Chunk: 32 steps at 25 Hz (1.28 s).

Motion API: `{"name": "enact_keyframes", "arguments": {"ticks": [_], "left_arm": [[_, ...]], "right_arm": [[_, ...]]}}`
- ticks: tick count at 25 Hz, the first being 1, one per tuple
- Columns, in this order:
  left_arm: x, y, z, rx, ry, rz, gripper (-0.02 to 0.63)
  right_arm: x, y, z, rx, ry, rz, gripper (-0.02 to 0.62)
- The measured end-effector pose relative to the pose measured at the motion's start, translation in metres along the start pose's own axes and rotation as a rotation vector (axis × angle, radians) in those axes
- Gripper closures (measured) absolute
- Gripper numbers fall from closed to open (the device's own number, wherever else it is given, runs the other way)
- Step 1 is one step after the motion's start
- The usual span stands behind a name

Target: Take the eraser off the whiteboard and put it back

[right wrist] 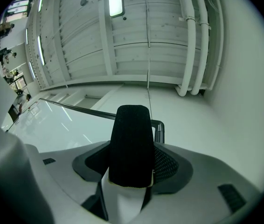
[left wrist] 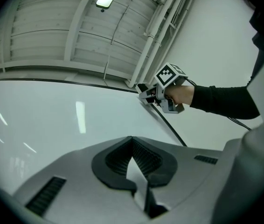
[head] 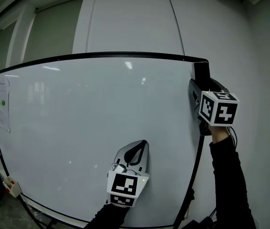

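Right tool clamps the black felt block eraser by the glossy white whiteboard's upper corner; left tool is together, empty.

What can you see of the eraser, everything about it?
The eraser is a black oblong block with rounded corners and a fuzzy, felt-like face; a thin pale strip edges its near end. It sticks out lengthwise from between the fingers of the right gripper, which is shut on it, by the top right corner of the whiteboard. Whether it touches the board cannot be told.
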State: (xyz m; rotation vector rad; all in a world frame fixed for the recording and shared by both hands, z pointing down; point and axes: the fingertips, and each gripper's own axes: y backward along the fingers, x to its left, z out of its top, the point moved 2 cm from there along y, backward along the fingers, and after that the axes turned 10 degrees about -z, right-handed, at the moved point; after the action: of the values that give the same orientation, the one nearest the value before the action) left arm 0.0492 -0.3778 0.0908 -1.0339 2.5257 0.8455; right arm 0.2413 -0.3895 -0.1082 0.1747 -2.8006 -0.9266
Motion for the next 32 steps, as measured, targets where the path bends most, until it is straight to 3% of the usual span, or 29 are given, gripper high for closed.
{"name": "enact_keyframes", "arguments": {"ticks": [6,13,32], "left_arm": [[0.0,-0.001,-0.003,0.001,-0.012,-0.006,0.6],[0.007,-0.002,-0.007,-0.007,-0.02,0.013,0.601],[-0.002,0.002,-0.013,-0.001,0.004,0.004,0.6]], "right_arm": [[-0.004,-0.013,0.01,-0.016,0.002,-0.03,0.328],[-0.005,-0.022,0.011,0.078,-0.032,0.011,0.328],[-0.008,-0.003,-0.002,0.051,-0.083,0.064,0.327]]}}
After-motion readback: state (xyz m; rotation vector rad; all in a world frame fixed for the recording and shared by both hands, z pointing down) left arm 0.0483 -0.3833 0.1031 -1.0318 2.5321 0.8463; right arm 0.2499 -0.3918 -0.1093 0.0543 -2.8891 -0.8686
